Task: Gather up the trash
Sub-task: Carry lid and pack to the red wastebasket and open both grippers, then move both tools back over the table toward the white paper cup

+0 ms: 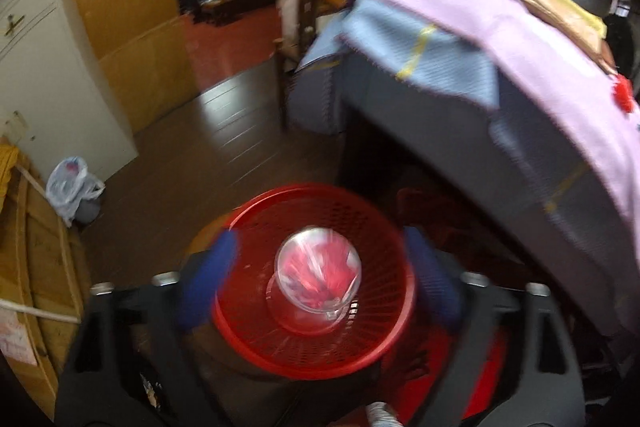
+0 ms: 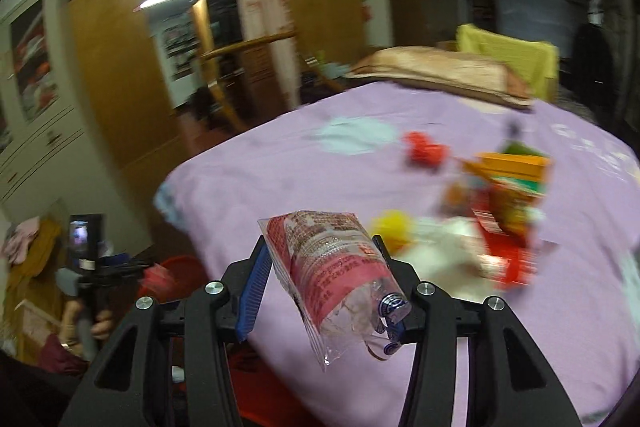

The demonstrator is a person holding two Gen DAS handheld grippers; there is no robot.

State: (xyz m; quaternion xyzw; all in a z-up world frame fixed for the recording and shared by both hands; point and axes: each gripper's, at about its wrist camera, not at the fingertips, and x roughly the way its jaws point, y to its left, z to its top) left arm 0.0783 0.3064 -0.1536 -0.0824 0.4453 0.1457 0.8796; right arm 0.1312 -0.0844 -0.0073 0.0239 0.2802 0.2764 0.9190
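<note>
In the left wrist view my left gripper point(image 1: 318, 267) is open, its blue pads point(image 1: 212, 275) wide apart above a red mesh basket point(image 1: 256, 339) on the floor. A clear plastic cup with red wrapper inside point(image 1: 318, 273) lies in the basket. In the right wrist view my right gripper point(image 2: 320, 259) is shut on a clear plastic snack bag with red print point(image 2: 332, 275), held above the purple bed sheet point(image 2: 280, 179). More trash lies on the bed: a red piece point(image 2: 424, 149), a yellow piece point(image 2: 394, 227), and colourful wrappers point(image 2: 508, 203).
The bed edge with purple and blue sheets point(image 1: 480, 47) stands right of the basket. A white plastic bag point(image 1: 70, 187) lies on the dark wood floor by a white cabinet point(image 1: 44, 75). Pillows point(image 2: 440, 71) lie at the bed's far end.
</note>
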